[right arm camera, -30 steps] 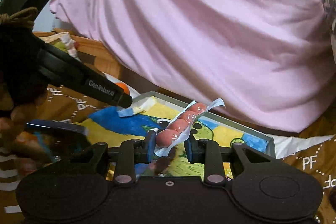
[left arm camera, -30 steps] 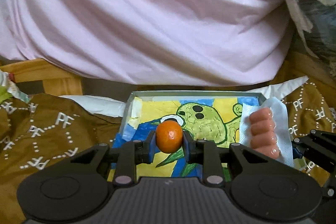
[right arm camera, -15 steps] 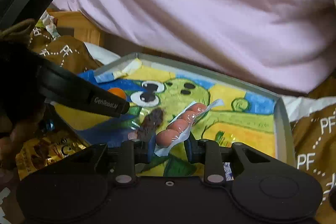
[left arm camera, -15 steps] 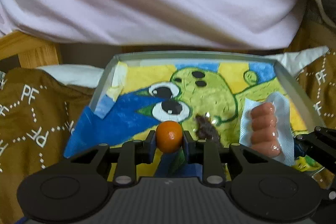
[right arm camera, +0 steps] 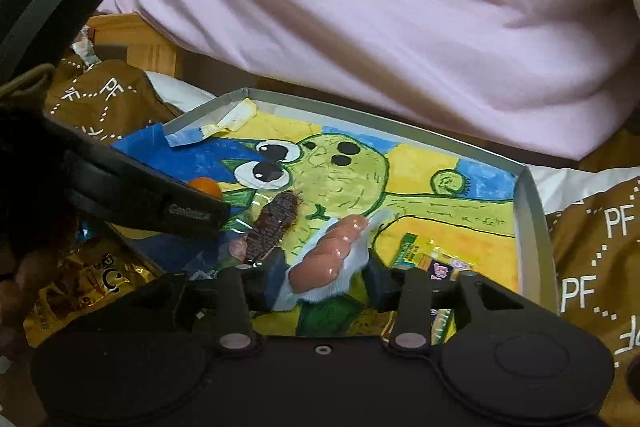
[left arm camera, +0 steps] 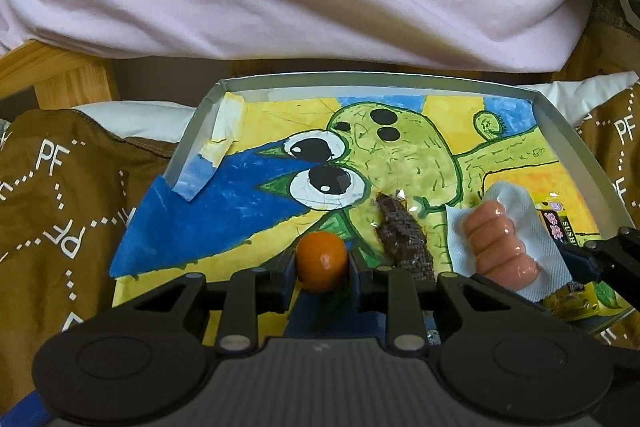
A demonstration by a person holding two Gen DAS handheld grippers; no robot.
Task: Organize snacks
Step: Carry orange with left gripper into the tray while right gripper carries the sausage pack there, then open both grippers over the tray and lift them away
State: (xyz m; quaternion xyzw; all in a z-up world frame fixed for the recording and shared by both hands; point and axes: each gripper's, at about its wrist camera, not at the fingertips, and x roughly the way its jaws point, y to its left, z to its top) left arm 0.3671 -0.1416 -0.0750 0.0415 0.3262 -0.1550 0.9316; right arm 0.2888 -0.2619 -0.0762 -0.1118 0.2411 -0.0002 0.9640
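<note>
Left gripper (left arm camera: pixel 321 262) fingers pinching a small orange (left arm camera: pixel 321 260) over the painted tray (left arm camera: pixel 560 131), right gripper (right arm camera: pixel 326 273) fingers parted wide around a sausage pack (right arm camera: pixel 330 255), dark wrapped snack (left arm camera: pixel 404 237) lying at the orange's 2 o'clock

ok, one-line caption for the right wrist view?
Right tongs, open around a sausage pack, over the painted tray; left tongs hold an orange.

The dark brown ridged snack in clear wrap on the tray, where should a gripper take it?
Grip the dark brown ridged snack across its narrow middle, from above: it lies flat on the painted tray, elongated, with a free strip each side.
</note>
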